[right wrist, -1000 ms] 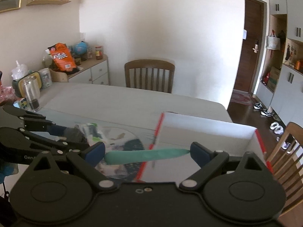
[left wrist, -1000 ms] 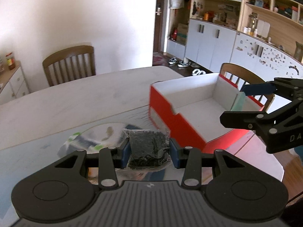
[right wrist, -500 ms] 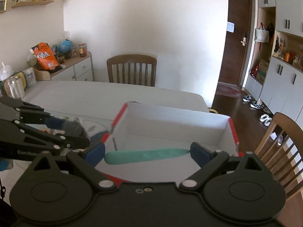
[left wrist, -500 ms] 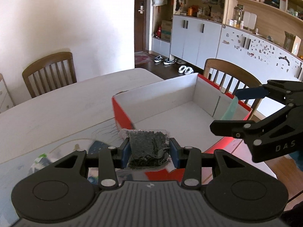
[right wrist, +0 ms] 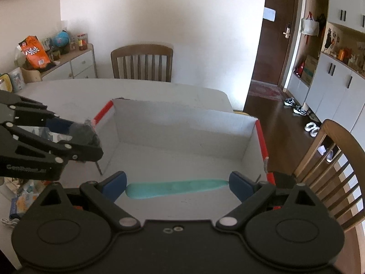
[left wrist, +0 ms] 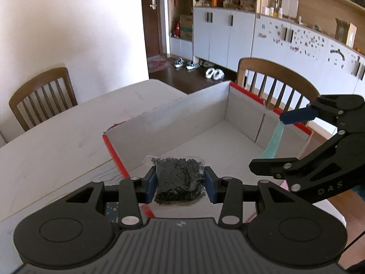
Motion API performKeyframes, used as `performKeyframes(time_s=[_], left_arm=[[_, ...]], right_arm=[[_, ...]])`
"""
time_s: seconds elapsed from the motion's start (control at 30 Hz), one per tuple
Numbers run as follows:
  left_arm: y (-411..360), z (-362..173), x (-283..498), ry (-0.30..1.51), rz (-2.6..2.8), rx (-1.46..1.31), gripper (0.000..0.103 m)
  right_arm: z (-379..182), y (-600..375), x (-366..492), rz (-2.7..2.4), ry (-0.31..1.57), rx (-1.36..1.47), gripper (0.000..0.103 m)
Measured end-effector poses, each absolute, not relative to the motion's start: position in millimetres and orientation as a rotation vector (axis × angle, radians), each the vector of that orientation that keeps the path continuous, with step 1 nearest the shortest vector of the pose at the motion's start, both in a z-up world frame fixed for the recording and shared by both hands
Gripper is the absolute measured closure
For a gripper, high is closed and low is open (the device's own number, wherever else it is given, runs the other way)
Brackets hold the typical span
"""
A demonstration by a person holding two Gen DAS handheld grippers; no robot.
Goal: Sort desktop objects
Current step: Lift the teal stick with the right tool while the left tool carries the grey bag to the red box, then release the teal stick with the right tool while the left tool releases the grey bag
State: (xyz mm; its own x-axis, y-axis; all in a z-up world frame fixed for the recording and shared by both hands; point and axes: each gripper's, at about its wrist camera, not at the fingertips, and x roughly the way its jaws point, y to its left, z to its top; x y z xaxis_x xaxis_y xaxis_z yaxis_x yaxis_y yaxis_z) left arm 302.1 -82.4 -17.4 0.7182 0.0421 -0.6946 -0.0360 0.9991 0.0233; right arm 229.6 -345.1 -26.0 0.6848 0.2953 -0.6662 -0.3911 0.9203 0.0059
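While both grippers hang over the open box, each has something in its grasp. The left gripper has its blue pads clamped on either side of a clear packet of small black pieces, and that packet sits above the box's near left corner, just inside the red-edged left wall. From the right wrist view you see the same packet bunched at the tip of the left gripper, right by the box's left rim.

Over on the other side, the right gripper has its jaws spread wide, and a long teal strip spans the gap from one blue pad to the other, held end to end. It hangs above the box's white floor, close to the near wall. In the left wrist view the right gripper comes in from the right edge, with the teal strip running between its upper and lower fingers, over the box's right-hand side.

The box sits on the pale table, out toward its far right corner. A wooden chair stands just beyond the box's right wall, and another chair at the table's far edge. Some loose packets lie on the table to the left of the box.
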Motion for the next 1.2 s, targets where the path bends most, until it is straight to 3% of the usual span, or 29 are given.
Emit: performKeyframes(time_s=[0.8, 1.2], left_arm=[[-75.9, -70.3, 412.2, 1.067, -0.116, 0.087, 0.062], [-74.8, -82.0, 417.5, 1.132, -0.138, 0.142, 0.062]], right_arm=[[-71.7, -345.6, 293.9, 0.457, 1.062, -0.195, 0.006], [-83.7, -337.6, 297.6, 0.463, 1.138, -0.221, 0.006]])
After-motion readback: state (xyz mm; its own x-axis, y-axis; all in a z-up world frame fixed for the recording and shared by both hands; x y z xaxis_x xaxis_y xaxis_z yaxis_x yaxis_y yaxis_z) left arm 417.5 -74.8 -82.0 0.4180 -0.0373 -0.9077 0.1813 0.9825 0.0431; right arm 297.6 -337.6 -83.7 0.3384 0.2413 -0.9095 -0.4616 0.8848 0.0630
